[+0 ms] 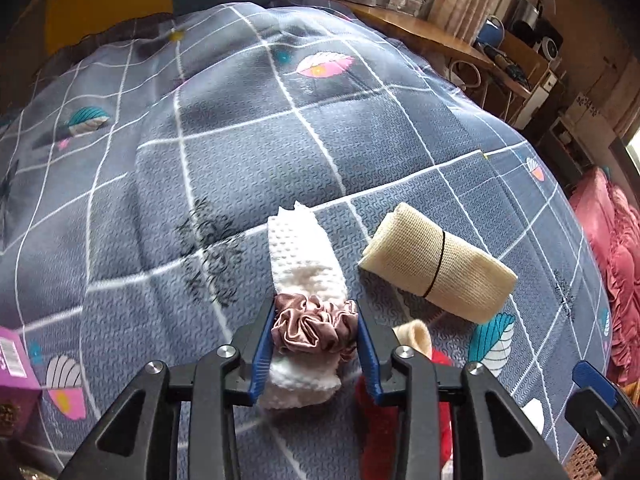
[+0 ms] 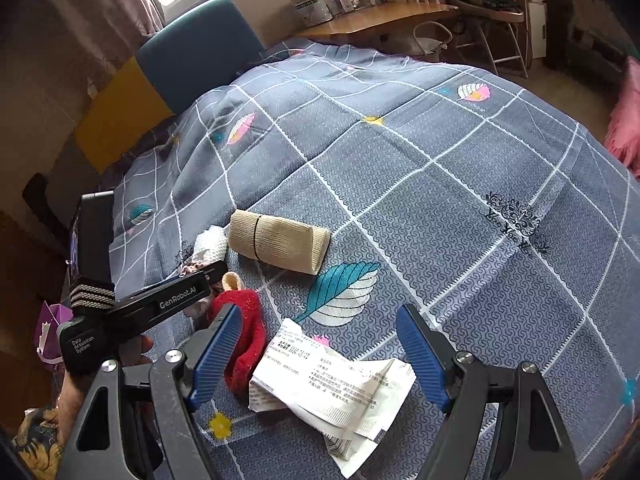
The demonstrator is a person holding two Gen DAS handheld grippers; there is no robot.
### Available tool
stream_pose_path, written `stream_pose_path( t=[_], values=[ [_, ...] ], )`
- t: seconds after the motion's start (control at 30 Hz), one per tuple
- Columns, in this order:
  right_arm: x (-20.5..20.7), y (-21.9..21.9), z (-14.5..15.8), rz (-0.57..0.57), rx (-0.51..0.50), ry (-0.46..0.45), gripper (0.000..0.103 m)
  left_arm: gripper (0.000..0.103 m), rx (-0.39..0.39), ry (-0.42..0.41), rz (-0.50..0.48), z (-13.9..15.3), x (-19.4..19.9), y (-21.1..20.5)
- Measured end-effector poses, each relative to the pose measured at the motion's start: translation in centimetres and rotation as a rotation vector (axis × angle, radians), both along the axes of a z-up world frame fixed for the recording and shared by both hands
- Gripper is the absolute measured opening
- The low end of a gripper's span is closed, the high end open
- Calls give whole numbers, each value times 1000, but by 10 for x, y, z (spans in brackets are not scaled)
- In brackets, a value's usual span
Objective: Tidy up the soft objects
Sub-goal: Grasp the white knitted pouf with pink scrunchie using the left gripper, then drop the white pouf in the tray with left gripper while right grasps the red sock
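A purple box [image 1: 16,364] sits at the bed's edge; a wooden desk [image 2: 376,20] holds 3 tins [image 2: 316,10].

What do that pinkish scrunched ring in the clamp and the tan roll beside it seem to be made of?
The scrunchie, pinched by the left gripper, looks like satin: its gathered folds catch glossy highlights. The tan roll looks like matte woven elastic bandage, with a fine ribbed weave and a thin black band round it. Neither fibre can be confirmed by sight.
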State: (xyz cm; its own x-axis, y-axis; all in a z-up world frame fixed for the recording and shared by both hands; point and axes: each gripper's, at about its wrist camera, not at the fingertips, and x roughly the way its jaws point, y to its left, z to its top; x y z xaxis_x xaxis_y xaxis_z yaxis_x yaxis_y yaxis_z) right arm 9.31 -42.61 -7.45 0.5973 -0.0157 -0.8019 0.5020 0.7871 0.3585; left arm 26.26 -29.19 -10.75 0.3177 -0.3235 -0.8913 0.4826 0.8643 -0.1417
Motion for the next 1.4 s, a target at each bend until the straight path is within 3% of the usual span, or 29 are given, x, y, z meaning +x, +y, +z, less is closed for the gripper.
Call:
stream_pose_path(
  t=[0.33, 0.47, 0.6, 0.7, 0.93, 1.17, 1.4],
  values=[
    [15, 27, -10, 138, -57, 61, 79, 37, 56, -5, 93, 12, -13, 58],
    [32, 49, -13, 232, -94, 86, 78, 37, 62, -78, 66, 45, -11, 59],
    [61, 74, -26, 322, -125, 138, 76, 37, 29, -138, 110, 93, 10, 78],
    [80, 87, -40, 352, -158, 170, 74, 37, 6, -187, 199, 135, 36, 116],
    [89, 109, -61, 434, -269, 193, 46, 37, 20, -280, 478, 188, 75, 256],
    [84, 106, -62, 444, -266, 180, 49, 37, 2, -297, 683, 190, 36, 392],
    [82, 110, -62, 455, -294, 168, 49, 37, -51, -284, 729, 164, -42, 452]
  ],
)
